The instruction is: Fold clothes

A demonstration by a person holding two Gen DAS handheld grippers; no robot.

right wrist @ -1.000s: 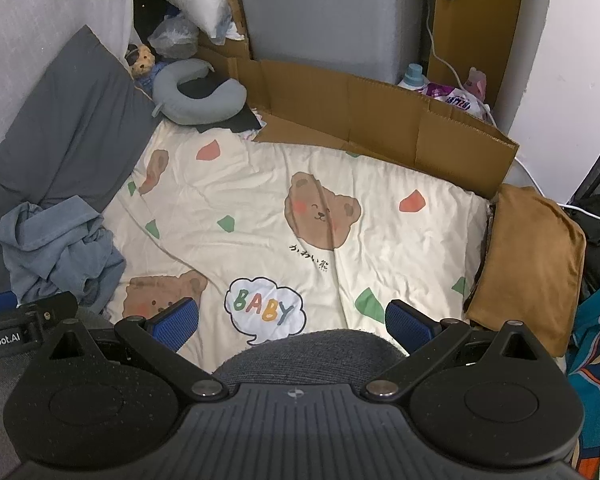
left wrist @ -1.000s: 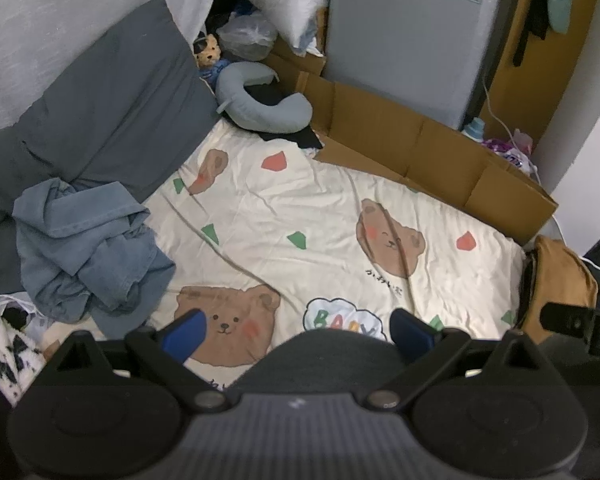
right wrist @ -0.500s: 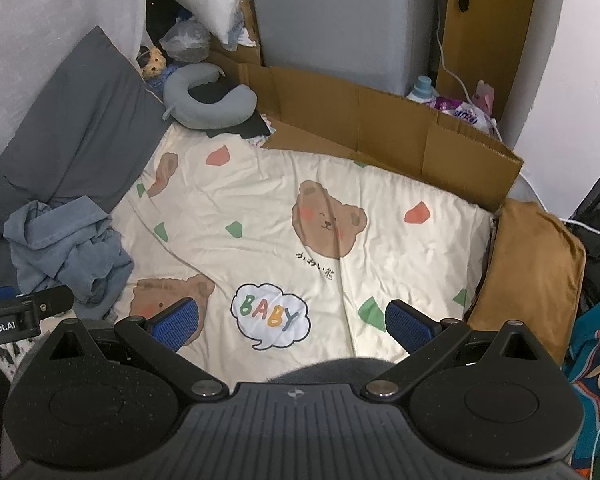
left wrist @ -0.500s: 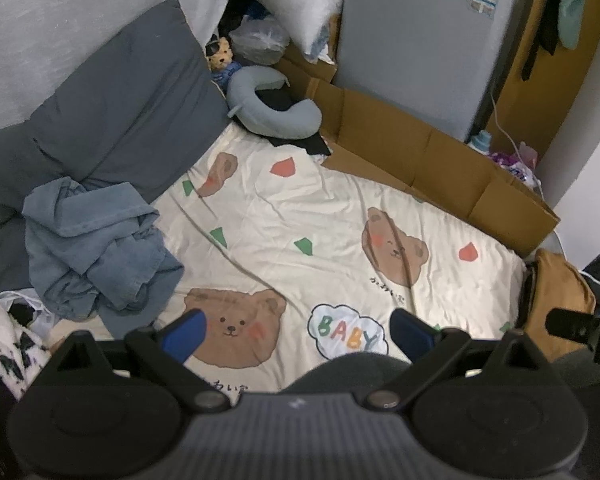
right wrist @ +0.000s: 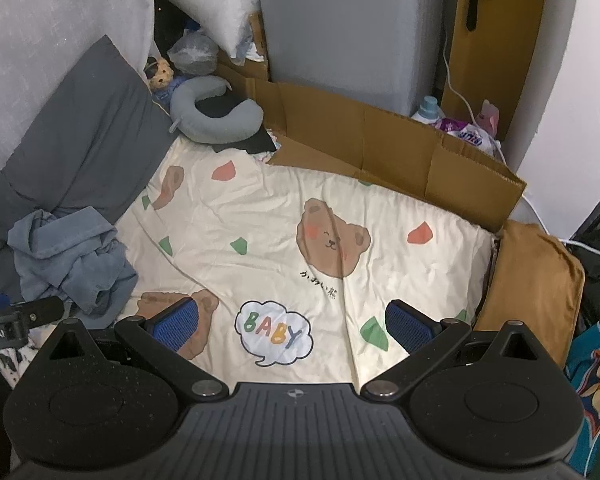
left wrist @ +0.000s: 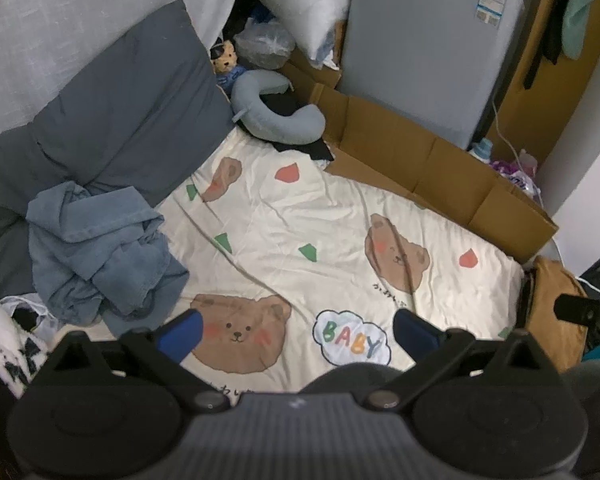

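Above the near edge of the bed, the left gripper (left wrist: 296, 330) hangs with its blue pads spread wide and nothing between them, and the right gripper (right wrist: 292, 326) beside it is just as wide and just as empty. Under both lies the cream bear-print bedsheet (left wrist: 320, 240), bare across its middle.

The thing to fold, a crumpled blue garment (left wrist: 96, 252), lies in a heap at the left side of the bed, partly on the sheet and partly against the dark grey pillow (left wrist: 112, 120). It sits left of and a little beyond the left gripper, near it but not touching; from the right gripper (right wrist: 68, 256) it is well apart, across the sheet.

The main risk, as I judge it, is a blind grab into the heap. The folds overlap, so a pinch may close on several layers at once and lift a knot, not an edge. A low reach could also catch the sheet under the garment and drag it along. A black-and-white cloth (left wrist: 8, 340) lies just near of the heap, possibly another garment, though the view there is too distorted to say; it could be snagged too.
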